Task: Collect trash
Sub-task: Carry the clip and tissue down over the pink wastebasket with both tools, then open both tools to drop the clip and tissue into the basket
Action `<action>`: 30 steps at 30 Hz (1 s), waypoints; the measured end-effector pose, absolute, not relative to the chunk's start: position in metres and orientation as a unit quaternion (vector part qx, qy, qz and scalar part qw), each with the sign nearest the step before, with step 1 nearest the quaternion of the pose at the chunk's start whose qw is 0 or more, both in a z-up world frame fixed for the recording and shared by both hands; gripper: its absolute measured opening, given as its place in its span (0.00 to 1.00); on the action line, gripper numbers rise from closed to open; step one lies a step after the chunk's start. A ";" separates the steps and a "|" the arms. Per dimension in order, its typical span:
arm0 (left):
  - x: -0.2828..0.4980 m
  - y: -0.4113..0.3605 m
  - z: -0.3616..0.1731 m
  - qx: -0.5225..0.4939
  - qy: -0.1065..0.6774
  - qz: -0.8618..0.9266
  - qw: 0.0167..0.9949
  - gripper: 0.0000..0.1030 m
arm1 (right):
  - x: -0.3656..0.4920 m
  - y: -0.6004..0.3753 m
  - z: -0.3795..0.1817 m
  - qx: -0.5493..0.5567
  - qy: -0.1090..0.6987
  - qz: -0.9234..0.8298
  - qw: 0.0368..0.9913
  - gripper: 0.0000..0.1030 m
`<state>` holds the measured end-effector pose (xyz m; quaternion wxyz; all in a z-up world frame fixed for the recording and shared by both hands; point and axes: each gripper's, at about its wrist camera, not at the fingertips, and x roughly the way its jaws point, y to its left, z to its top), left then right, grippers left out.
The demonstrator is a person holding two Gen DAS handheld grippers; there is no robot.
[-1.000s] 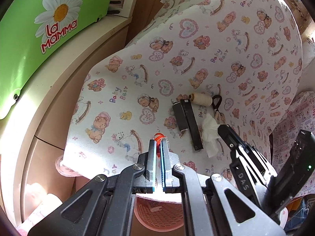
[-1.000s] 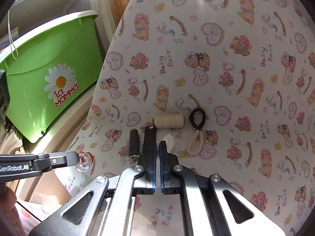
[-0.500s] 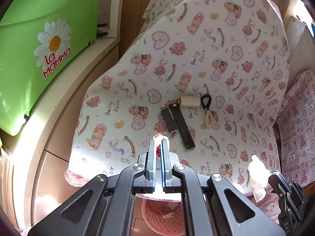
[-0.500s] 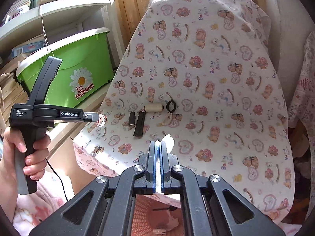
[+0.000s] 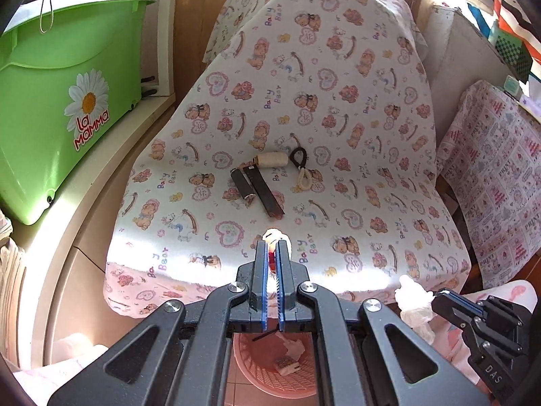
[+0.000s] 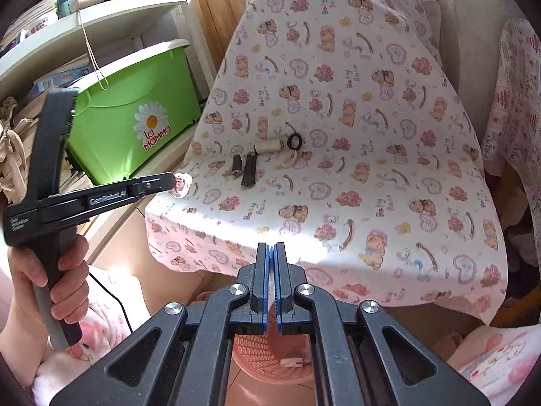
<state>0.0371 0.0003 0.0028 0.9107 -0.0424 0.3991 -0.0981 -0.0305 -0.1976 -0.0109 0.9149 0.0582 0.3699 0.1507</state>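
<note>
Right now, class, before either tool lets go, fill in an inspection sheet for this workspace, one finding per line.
Surface: bear-print cloth draped over furniture, sunlit at the front edge.
Job's things: clear wrapper and white tissue, both held; pink basket on the floor below, with scraps already inside.
Clutter: thread spool, black hair tie, bead loop, dark strip and dark tube, all lying on the cloth.
Grippers: left tool shut on the wrapper; right tool shut on the tissue.
Cables: black cable below the left hand.
Surroundings: green tub, crowded shelf.
</note>
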 end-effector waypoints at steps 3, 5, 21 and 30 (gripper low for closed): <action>0.032 -0.002 -0.010 -0.062 0.427 -0.118 0.894 0.04 | -0.027 -0.201 -0.021 0.083 0.387 0.154 0.905 0.03; 0.030 -0.004 -0.021 -0.071 0.448 -0.121 0.883 0.04 | -0.026 -0.202 -0.024 0.088 0.393 0.159 0.902 0.03; 0.032 -0.030 -0.073 -0.065 0.548 -0.142 0.822 0.04 | -0.015 -0.180 -0.067 0.051 0.452 0.153 0.877 0.03; 0.047 -0.028 -0.141 -0.112 0.653 -0.131 0.738 0.04 | 0.006 -0.180 -0.144 0.099 0.554 0.111 0.819 0.03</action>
